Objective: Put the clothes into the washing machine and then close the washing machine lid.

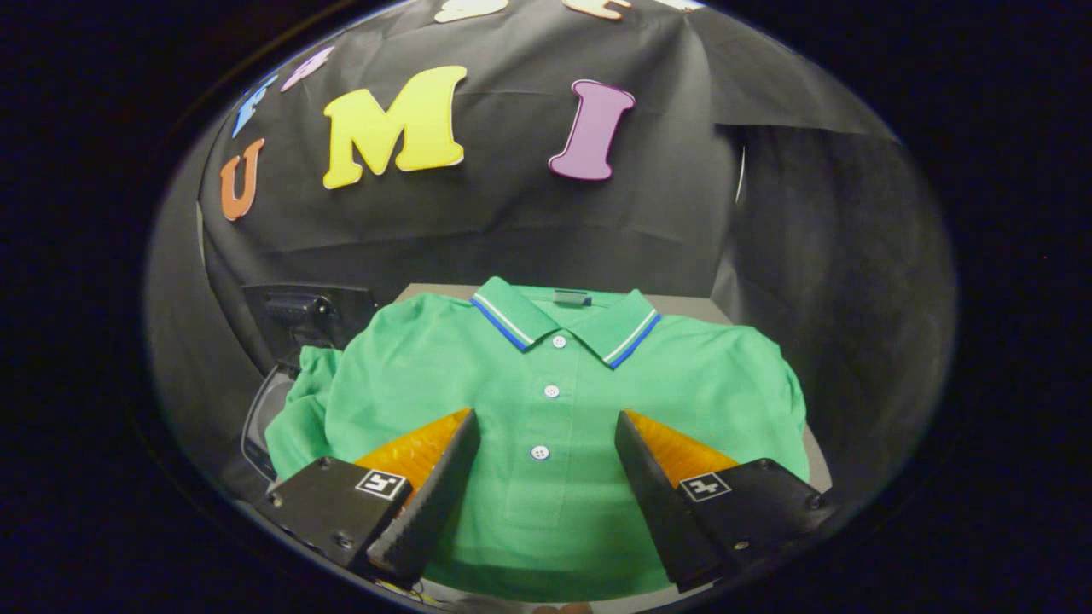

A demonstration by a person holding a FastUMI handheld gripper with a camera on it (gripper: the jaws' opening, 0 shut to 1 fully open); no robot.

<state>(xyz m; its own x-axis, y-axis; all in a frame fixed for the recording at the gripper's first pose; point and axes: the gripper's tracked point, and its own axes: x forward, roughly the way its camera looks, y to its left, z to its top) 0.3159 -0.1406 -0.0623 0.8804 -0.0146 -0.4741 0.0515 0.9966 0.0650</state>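
— Where had the gripper (pixel 546 443) got to when you looked?

— Poised above the green polo shirt (pixel 546 401), jaws spread wide and empty, the button placket showing in the gap between them. The shirt lay flat on the grey table (pixel 682 305), collar away from the fingers, one sleeve drooping off the side towards the washing machine (pixel 290 341).

— That dark thing to the side?

— I took it for the machine, yes; its raised lid (pixel 311 311) stood behind the sleeve, though little of the opening was visible.

— So how should the pick have gone?

— I reckoned it wanted a deep pinch at mid-chest, bunching several layers so the cloth wouldn't slip out. Grab a single thin fold and it might slide free. Then lift high enough that the hem and sleeves cleared the machine's rim before dropping it in.
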